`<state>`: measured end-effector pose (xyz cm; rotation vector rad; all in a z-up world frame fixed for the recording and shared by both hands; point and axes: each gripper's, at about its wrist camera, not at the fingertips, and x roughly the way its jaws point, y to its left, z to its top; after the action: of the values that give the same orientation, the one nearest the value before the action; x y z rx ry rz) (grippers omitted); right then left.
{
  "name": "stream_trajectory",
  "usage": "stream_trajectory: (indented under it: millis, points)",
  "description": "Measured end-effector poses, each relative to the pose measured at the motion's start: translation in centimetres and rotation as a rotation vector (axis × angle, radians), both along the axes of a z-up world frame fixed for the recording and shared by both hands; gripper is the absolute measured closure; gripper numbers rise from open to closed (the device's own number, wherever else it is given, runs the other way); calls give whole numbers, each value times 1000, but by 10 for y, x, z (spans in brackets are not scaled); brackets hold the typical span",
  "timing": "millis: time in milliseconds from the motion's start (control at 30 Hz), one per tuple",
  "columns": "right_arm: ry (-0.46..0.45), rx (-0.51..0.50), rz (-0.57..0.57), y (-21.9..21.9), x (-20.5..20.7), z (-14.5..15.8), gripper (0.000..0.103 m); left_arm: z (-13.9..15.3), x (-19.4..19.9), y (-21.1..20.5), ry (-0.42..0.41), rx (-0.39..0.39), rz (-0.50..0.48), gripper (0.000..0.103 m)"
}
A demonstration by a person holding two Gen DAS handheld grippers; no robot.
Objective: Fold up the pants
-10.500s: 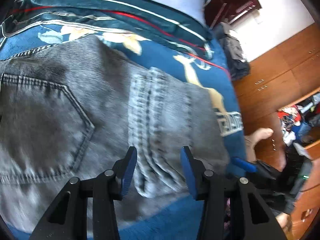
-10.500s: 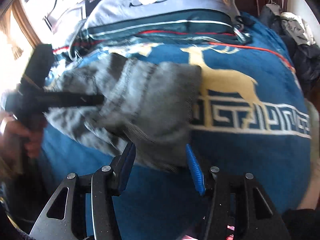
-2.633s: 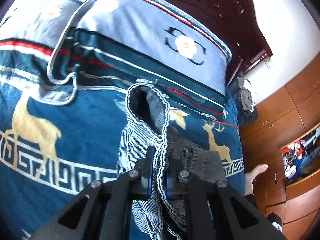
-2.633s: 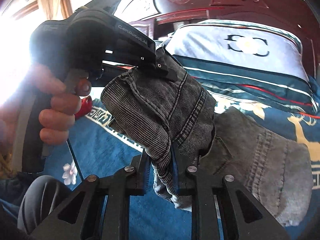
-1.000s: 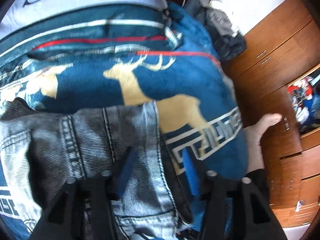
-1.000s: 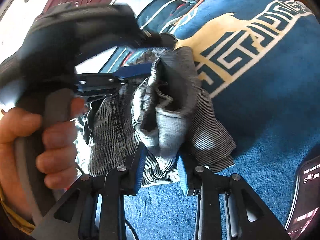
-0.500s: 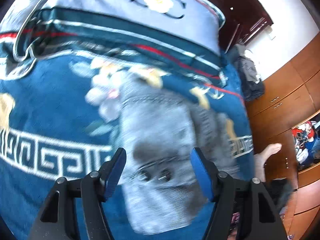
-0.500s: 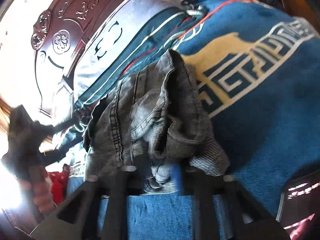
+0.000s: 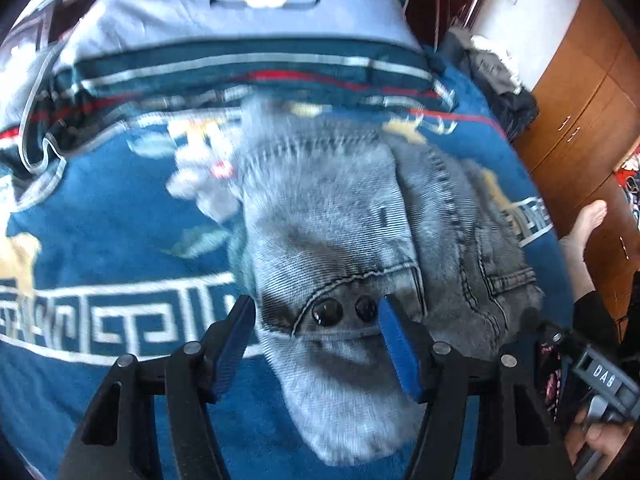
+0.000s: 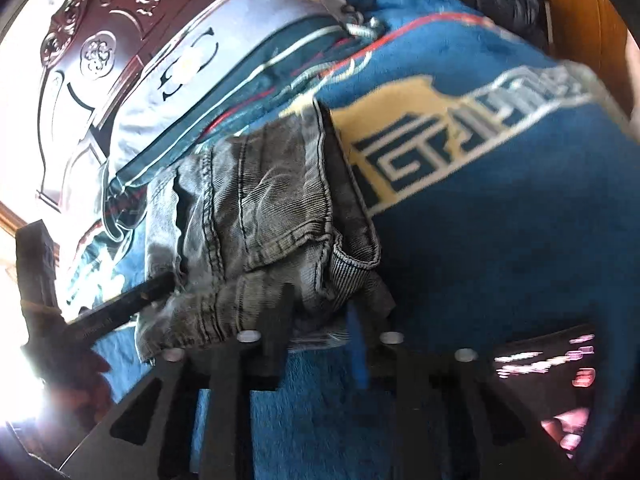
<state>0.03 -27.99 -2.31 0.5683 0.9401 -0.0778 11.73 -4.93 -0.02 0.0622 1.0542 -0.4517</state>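
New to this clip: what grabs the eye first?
The grey jeans, folded into a bundle, lie mid-frame on the blue deer-print blanket. The left claw hangs over their near end, closing but gripping nothing. In the right wrist view, the right claw is opening at the bundle's near edge; behind sits a pillow with a flower emblem.

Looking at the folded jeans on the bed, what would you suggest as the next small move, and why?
Probably lift both tongs clear. The jeans already lie as a compact bundle on the blue blanket; the left tongs stand open above them, closing slightly, and the right tongs are opening at the bundle's near edge, gripping nothing.
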Motion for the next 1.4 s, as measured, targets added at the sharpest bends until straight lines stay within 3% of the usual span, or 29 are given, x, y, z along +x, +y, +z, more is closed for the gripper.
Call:
stream_trajectory:
  millis: [67, 133, 267, 367, 400, 433, 600, 767, 900, 1000, 1100, 1300, 1400]
  points:
    - [-26, -58, -5, -2, -15, 17, 58, 14, -12, 4, -53, -3, -38, 38]
    - [-74, -103, -26, -8, -21, 34, 52, 22, -23, 2, -84, -11, -84, 38]
    - [-124, -67, 13, -15, 6, 43, 52, 13, -37, -19, -78, 33, -180, 38]
    - [-54, -36, 91, -9, 41, 25, 64, -4, -43, -26, -36, 34, -198, 40]
    - [-22, -34, 116, -7, 50, 16, 71, -9, -45, -27, -28, 34, -194, 40]
    - [10, -46, 131, -4, 55, 8, 85, -12, -47, -27, -29, 38, -193, 40]
    - [-30, -121, 119, 0, 39, 16, 91, -16, -49, -24, -9, 19, -208, 40]
    - [62, -241, 135, 9, 44, -14, 91, -22, -51, -29, 10, 35, -236, 40]
    - [68, -184, 117, -1, 45, -11, 89, -12, -47, -23, 27, -7, -224, 40]
    - [39, -129, 102, -10, 42, 3, 71, 8, -38, -9, 23, -99, -196, 41]
    - [-29, -99, 87, -24, 48, 23, 70, 26, -17, 3, -4, -157, -145, 40]
    - [-80, -13, 101, -43, 102, 32, 65, 27, 45, 1, -13, -152, -20, 41]
    - [-40, -8, 93, -49, 136, 19, 65, 11, 63, -13, 19, -128, -12, 41]
